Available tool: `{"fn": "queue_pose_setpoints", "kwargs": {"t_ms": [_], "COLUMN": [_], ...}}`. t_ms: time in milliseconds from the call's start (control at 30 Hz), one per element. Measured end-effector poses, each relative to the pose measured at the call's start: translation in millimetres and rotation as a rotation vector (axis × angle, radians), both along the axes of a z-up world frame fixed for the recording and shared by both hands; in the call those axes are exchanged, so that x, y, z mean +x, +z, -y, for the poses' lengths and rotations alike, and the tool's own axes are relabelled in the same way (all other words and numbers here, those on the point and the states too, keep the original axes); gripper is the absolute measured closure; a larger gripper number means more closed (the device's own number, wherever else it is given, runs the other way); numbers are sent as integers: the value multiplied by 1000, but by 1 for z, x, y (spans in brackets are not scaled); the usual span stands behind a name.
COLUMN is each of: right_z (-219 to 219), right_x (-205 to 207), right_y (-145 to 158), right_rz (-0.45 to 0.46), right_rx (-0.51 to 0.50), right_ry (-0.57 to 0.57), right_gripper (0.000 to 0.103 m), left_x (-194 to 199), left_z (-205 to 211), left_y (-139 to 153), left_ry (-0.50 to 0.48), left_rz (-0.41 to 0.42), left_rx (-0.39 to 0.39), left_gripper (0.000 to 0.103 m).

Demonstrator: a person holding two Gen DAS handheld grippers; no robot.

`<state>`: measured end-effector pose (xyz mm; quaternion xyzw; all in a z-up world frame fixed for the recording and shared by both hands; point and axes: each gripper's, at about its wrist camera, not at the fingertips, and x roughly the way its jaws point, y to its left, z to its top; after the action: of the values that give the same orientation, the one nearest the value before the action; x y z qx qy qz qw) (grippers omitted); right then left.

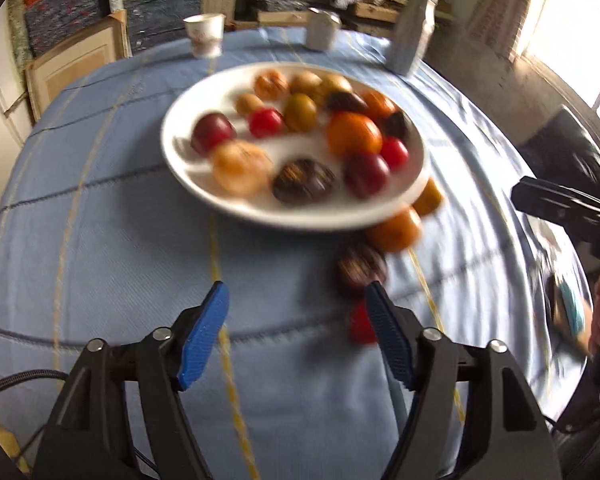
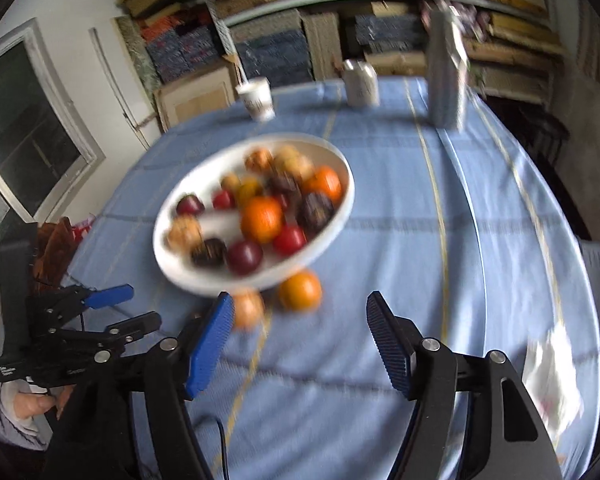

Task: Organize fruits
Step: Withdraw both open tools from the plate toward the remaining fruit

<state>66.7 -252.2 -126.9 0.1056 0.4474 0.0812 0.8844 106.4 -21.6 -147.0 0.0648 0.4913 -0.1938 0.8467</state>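
Blue-padded tools [image 1: 296, 300] [image 2: 300, 308] apart, empty

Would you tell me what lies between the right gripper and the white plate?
In the right wrist view, two loose fruits lie on the cloth between the right gripper and the white plate.

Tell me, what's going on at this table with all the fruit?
A person is sorting fruit with a two-fingered tool in each hand. Most of the fruit sits on the white plate on the blue tablecloth. A few pieces lie on the cloth beside the plate: an orange, a paler orange fruit and a dark fruit. Both the left tool and the right tool are open and hold nothing. The pictures are blurred.
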Motion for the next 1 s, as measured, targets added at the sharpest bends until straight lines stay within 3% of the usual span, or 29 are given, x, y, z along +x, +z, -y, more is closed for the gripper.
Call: {"fn": "queue_pose_setpoints", "kwargs": {"t_ms": [267,600,700,833,1000], "right_z": [10,31,35,34,31], "right_x": [-36,-57,-59,-59,-58], "right_y": [-25,-21,-23,-24,-23], "right_rz": [-94,-86,-93,-96,-91], "right_rx": [14,6,8,9,4], "right_ry": [-23,-84,-97,-90,-74], "right_gripper": [33,28,28,28,28], "left_x": [-18,-12,-10,-10,-7], "left_z": [23,45,46,45,39], "left_y": [-13,-24,-31,-31,-31], "left_ry": [-71,-110,-117,-114,-97], "left_rz": [-34,-53,-79,-74,-81], "left_rx": [-9,-16,-15,-19,-39], "left_gripper": [33,34,48,50,64]}}
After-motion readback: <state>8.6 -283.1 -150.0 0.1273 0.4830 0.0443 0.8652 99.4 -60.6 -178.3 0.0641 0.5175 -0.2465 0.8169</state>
